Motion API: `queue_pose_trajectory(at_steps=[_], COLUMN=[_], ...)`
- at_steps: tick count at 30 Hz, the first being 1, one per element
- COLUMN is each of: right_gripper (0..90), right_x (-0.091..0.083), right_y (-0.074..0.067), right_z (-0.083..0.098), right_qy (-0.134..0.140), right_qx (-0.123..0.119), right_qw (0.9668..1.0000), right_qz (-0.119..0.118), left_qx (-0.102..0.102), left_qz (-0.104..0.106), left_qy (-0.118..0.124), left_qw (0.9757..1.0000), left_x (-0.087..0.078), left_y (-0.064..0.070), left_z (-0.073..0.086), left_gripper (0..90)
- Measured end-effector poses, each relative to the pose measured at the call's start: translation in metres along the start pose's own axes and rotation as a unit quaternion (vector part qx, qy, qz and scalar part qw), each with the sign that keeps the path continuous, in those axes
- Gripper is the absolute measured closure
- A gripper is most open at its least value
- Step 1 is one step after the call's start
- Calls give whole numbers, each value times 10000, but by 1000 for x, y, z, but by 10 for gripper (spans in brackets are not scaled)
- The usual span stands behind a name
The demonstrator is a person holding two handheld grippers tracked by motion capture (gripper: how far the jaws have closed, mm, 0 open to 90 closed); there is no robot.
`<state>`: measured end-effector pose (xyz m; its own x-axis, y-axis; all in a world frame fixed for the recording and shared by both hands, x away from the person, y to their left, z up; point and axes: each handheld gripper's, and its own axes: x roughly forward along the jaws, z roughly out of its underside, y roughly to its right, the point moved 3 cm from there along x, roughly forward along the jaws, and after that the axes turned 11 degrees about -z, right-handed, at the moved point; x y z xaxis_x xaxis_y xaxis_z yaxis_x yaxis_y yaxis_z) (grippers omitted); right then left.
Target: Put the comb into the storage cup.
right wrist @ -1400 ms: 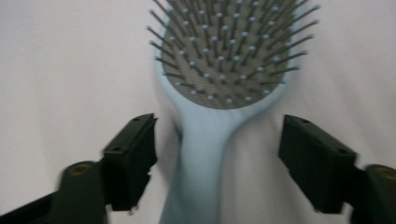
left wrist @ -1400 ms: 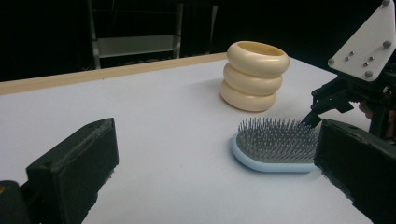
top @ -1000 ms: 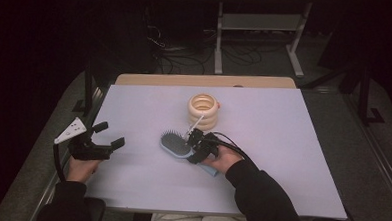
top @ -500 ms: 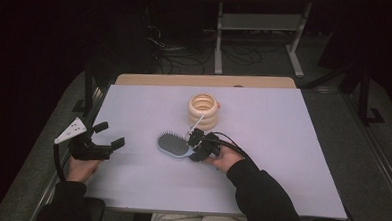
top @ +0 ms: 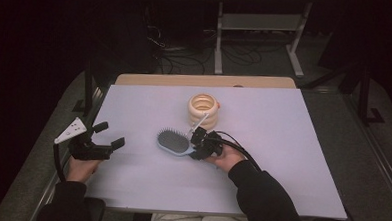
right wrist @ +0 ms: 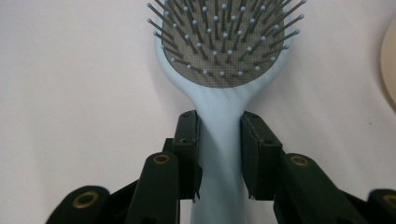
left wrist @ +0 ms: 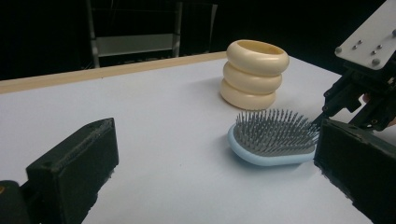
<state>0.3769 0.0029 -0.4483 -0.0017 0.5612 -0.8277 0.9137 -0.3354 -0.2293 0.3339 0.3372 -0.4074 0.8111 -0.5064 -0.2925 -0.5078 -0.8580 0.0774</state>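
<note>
The right gripper (top: 198, 144) pinches the brush (top: 173, 141) by its handle — in the right gripper view both pads (right wrist: 189, 140) press against the pale blue stem just below the head, and the jaws have just been closing onto it. The brush (right wrist: 219, 56) lies on the white table (top: 293, 135) near its middle, bristles up, head pointing toward the person's left. Its grey bristle pad sits in a light blue body.

Just behind the brush stands a cream holder (top: 203, 111) shaped like 3 stacked rings, upright and open at the top. In the left gripper view it is near the brush (left wrist: 273, 137) but apart from it.

The left gripper (top: 108, 136) is held off to the left side of the table, well apart from the brush — its 2 jaws stand spread with nothing between them, and its camera looks across the table toward the brush and the holder (left wrist: 253, 74).
</note>
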Motion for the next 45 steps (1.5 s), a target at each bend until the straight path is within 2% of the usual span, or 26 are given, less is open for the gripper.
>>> queue_pose_trajectory(at_steps=[5, 9, 14, 29, 33, 45], right_gripper=[685, 685, 686, 685, 685, 685], right_x=[-10, -22, -35, -62, -70, -93], right_y=[0, -1, -1, 1, 1, 0], right_z=[-2, -4, -6, -8, -8, -8], right_qy=[108, 325, 471, 600, 624, 732], right_qx=[-73, -136, -177, -274, -293, -376], right_qw=[9999, 9994, 9987, 9975, 9968, 9957], right_qz=[45, 37, 94, 269, 409, 435], left_qx=[-1, -12, -14, -23, -24, -65], left_qz=[1, 2, 1, -6, -12, -24], left_qy=[-3, -8, -8, -21, -26, -28], left_qw=[10000, 10000, 10000, 10000, 10000, 10000], left_x=[0, 0, 0, 1, 0, 0], left_y=[0, 0, 0, -1, -1, -1], left_z=[0, 0, 0, 1, 1, 1], left_gripper=[0, 0, 0, 0, 0, 0])
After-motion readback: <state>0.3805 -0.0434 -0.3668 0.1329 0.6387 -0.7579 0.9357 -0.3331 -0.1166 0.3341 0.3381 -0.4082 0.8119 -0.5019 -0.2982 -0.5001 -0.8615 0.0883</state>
